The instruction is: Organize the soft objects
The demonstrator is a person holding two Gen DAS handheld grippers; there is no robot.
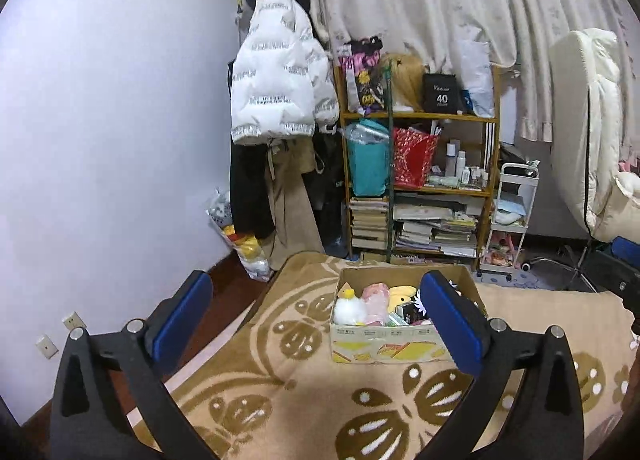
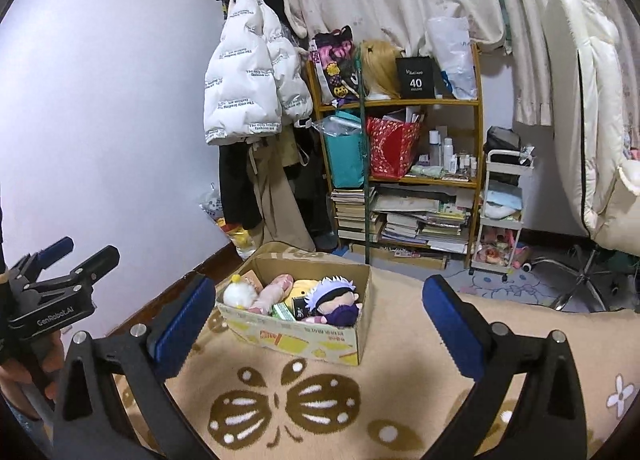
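My left gripper (image 1: 316,314) hangs with its blue padded fingers (image 1: 182,310) spread wide, nothing between them — below lies the tan fleecy blanket with brown butterfly shapes (image 1: 280,392). Ahead on that blanket sits the open corrugated cardboard box (image 2: 304,334), holding a fluffy white round plush (image 2: 237,295), a pink soft toy (image 2: 276,288), a yellow plush (image 2: 301,289) and a white-haired doll in dark purple (image 2: 338,300), all packed side by side. My right gripper (image 2: 320,312) is also wide apart and empty, the box between its blue pads in view.
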